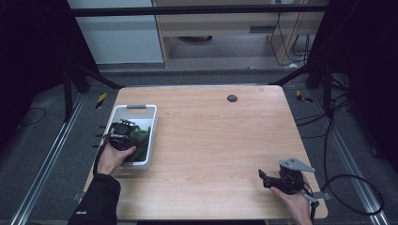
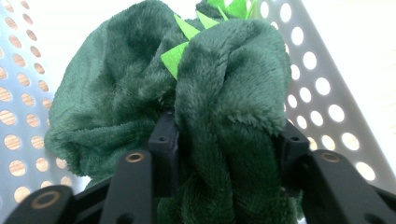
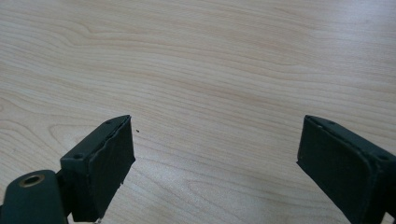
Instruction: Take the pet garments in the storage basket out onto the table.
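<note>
My left tool [image 2: 219, 140] is clamped on a fold of the green plush [image 2: 140, 93] inside the basket [image 1: 148, 140], so lifting may slip it free; my right tool [image 3: 215, 154] stands apart.

A light wooden surface [image 1: 211, 140] holds a white basket with round holes [image 1: 145, 112] near its left edge and a small dark round spot [image 1: 232, 98] near its far edge.
</note>
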{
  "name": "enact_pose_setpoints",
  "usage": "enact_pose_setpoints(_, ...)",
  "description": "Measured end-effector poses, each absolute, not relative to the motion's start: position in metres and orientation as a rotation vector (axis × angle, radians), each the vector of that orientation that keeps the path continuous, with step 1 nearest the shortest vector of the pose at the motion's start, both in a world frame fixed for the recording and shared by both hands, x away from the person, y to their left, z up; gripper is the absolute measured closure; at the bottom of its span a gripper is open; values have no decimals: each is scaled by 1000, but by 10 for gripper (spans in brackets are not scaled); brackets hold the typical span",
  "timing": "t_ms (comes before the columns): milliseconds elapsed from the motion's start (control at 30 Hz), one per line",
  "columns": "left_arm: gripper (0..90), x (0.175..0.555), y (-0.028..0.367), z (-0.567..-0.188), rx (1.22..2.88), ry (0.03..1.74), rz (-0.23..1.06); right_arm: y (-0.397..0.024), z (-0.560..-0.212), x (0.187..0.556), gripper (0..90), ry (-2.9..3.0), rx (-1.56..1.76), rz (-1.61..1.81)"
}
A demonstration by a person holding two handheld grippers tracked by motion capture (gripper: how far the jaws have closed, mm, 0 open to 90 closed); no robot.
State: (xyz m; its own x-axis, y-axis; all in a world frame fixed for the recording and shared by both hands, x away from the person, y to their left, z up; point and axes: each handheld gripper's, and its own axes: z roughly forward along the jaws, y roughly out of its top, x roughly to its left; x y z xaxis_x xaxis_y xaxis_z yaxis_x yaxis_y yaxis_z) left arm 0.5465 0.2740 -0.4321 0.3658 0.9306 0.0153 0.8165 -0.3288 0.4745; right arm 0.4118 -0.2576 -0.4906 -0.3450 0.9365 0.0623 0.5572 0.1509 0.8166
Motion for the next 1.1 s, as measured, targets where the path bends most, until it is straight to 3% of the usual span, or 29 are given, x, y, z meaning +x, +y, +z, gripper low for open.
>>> enact_pose_setpoints(467, 771, 545, 281, -433, 2248, 1548, 407, -258, -491, 413, 105, 1971, 1412, 1068)
enact_pose_setpoints(1100, 801, 528, 297, -397, 2165, 1506, 522, -258, -491, 413, 104, 1971, 1411, 1068)
